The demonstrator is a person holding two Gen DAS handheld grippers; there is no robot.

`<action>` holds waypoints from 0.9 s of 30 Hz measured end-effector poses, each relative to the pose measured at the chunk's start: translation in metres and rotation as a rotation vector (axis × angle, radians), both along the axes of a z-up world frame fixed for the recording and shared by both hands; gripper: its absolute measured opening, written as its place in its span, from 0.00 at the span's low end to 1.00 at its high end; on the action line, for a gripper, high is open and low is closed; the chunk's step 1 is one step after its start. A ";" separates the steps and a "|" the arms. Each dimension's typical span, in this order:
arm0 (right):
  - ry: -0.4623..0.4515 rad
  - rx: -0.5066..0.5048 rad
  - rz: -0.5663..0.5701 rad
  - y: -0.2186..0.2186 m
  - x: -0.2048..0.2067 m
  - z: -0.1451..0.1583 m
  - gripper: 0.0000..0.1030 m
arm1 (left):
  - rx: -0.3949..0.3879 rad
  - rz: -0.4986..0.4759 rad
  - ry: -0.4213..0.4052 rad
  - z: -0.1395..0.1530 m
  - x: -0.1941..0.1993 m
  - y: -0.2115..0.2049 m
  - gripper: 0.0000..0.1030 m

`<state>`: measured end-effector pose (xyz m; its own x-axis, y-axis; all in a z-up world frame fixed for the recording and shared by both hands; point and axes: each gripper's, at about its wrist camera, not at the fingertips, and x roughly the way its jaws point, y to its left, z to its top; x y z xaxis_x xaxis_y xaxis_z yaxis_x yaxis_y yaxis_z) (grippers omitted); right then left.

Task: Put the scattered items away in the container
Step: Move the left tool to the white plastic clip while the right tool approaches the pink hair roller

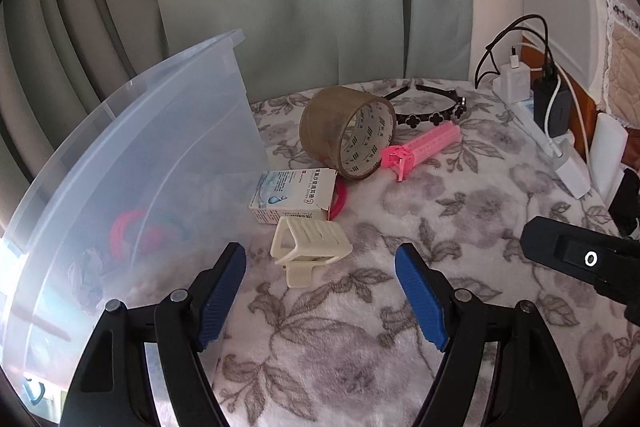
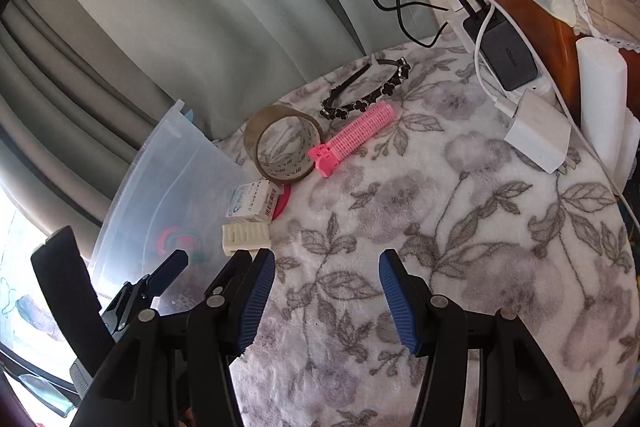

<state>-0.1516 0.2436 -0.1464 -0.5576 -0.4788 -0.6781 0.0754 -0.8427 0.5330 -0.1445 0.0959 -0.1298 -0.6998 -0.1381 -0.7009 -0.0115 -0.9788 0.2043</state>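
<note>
Cream claw clip [image 1: 310, 247] ribbed, lying on floral blanket [image 1: 460, 227] just beside clear bin [image 1: 132, 131], touching white box [image 1: 294, 195]. Tape roll [image 1: 346, 133], pink roller [image 1: 420, 149], black headband [image 1: 428, 107] toward far edge. Left hand-held gripper [image 1: 320, 291] open, empty, near clip. Right hand-held gripper [image 2: 326, 295] open, empty.

The small white box [image 1: 294, 195] carried blue Chinese characters and a water-drop picture on its face, too small to make out, and a barcode showed on its end in the right wrist view. The inner core of the brown tape roll [image 1: 344, 131] bore a repeated dark logo print that could not be read. The black charger [image 2: 507, 55] had a faint brand word on its side, seemingly "UGREEN", though blurred.
</note>
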 end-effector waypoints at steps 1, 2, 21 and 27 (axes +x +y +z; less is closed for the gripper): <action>-0.004 0.005 0.002 0.000 -0.004 -0.002 0.57 | 0.000 0.004 -0.001 -0.003 -0.004 0.000 0.76; -0.008 0.011 0.005 -0.001 -0.007 -0.005 0.57 | -0.001 0.008 -0.002 -0.006 -0.008 -0.001 0.76; -0.037 0.064 0.020 -0.013 -0.067 -0.025 0.57 | -0.008 0.029 -0.031 -0.036 -0.037 -0.008 0.76; -0.025 0.075 0.013 -0.019 -0.096 -0.021 0.57 | 0.007 0.042 -0.053 -0.041 -0.043 -0.015 0.76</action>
<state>-0.2476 0.2248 -0.1670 -0.5340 -0.4332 -0.7261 0.0739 -0.8794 0.4703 -0.1872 0.0809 -0.1707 -0.6555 -0.1614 -0.7378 0.0187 -0.9800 0.1979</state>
